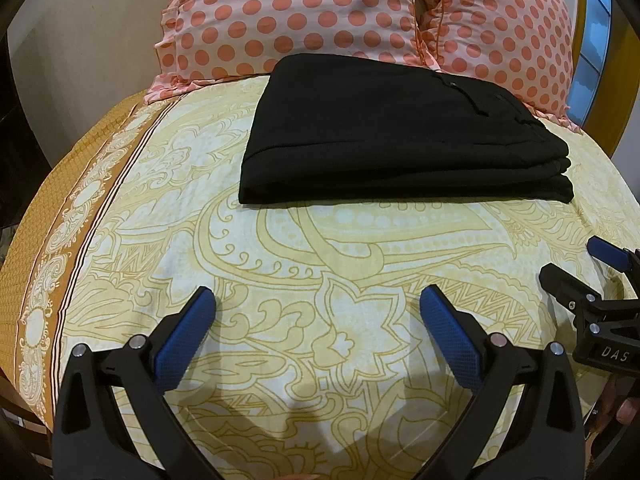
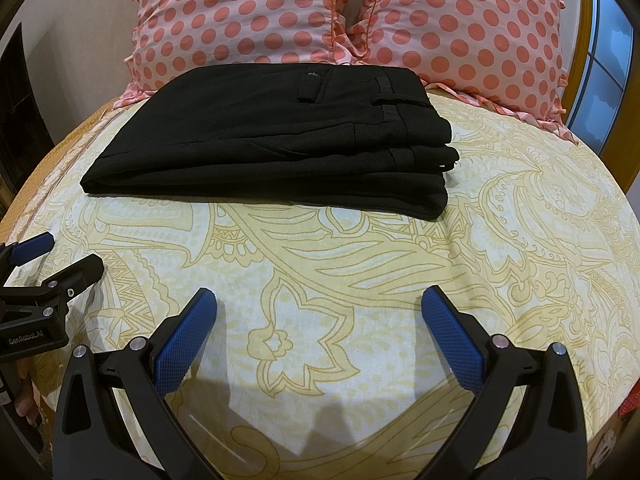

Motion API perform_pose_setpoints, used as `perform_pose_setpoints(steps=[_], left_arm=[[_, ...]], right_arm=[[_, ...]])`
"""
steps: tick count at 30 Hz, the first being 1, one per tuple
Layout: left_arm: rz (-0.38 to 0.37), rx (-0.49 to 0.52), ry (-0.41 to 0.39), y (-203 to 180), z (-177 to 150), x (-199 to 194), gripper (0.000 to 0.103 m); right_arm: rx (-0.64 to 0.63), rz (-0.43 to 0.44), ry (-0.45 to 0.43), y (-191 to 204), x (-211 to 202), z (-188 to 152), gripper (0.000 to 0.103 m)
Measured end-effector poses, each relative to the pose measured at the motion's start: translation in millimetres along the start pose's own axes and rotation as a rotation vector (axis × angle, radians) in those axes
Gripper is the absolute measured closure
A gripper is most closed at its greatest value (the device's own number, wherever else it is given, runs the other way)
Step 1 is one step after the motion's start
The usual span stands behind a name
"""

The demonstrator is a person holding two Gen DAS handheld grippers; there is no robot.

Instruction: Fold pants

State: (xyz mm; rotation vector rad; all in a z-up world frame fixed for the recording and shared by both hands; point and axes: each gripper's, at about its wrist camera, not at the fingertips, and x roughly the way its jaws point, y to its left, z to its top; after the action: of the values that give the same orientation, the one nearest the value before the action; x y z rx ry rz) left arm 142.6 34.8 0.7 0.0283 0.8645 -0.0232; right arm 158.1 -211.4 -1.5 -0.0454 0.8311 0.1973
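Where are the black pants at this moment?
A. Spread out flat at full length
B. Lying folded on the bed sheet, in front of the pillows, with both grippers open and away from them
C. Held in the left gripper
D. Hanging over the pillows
B: the black pants lie as a folded stack on the bed sheet before the dotted pillows, while the left gripper and right gripper are open and empty.

"DAS" on right gripper (image 1: pixel 568 268); "GenRobot.AI", left gripper (image 2: pixel 64 252)
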Motion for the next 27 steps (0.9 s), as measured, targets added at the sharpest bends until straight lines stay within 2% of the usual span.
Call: perform_pose_setpoints(steps=[27], left_arm=[[-0.003,0.004,0.01,0.7,-0.2,1.9,0.002]], right_arm=[[0.0,0.0,0.0,-0.2,0.0,0.1,0.001]])
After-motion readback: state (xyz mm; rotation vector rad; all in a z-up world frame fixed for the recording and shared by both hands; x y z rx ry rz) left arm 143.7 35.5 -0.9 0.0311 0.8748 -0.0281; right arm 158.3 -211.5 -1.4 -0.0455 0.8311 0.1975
